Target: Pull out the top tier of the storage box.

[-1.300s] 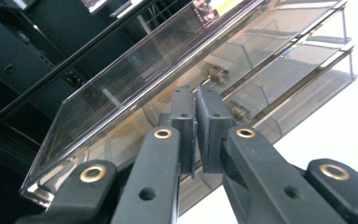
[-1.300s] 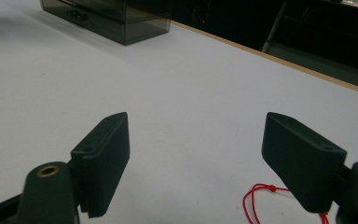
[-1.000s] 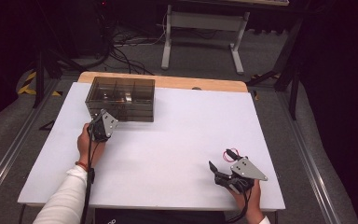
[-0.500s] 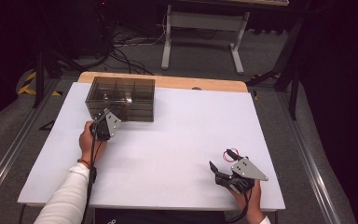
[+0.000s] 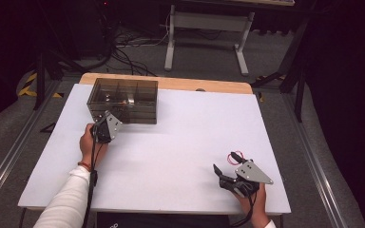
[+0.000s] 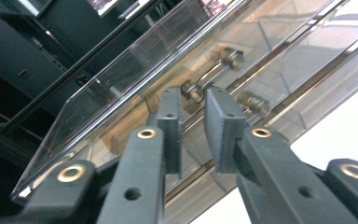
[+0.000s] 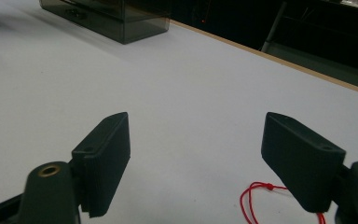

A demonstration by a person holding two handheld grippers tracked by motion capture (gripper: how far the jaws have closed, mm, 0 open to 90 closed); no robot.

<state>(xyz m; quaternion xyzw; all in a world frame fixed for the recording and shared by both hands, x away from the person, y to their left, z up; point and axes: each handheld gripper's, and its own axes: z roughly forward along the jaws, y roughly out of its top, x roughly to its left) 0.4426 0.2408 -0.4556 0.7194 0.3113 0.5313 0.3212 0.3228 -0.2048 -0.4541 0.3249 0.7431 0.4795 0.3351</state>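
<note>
Left gripper [image 5: 105, 127]: jaws narrow, just opening slightly, gripping nothing, pointing at handle [image 6: 200, 84] of smoky plastic drawer box [image 5: 123, 100] sitting at table's [image 5: 180, 137] far left. Right gripper [image 5: 228, 179]: gaping wide, resting near edge.

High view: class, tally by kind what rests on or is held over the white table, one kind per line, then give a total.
Smoky clear drawer box: 1
Hand-held grippers, left and right: 2
Red string loop: 1
Total: 4

Dim surroundings, bright white table [image 5: 180, 142], soft blurry close-ups.
</note>
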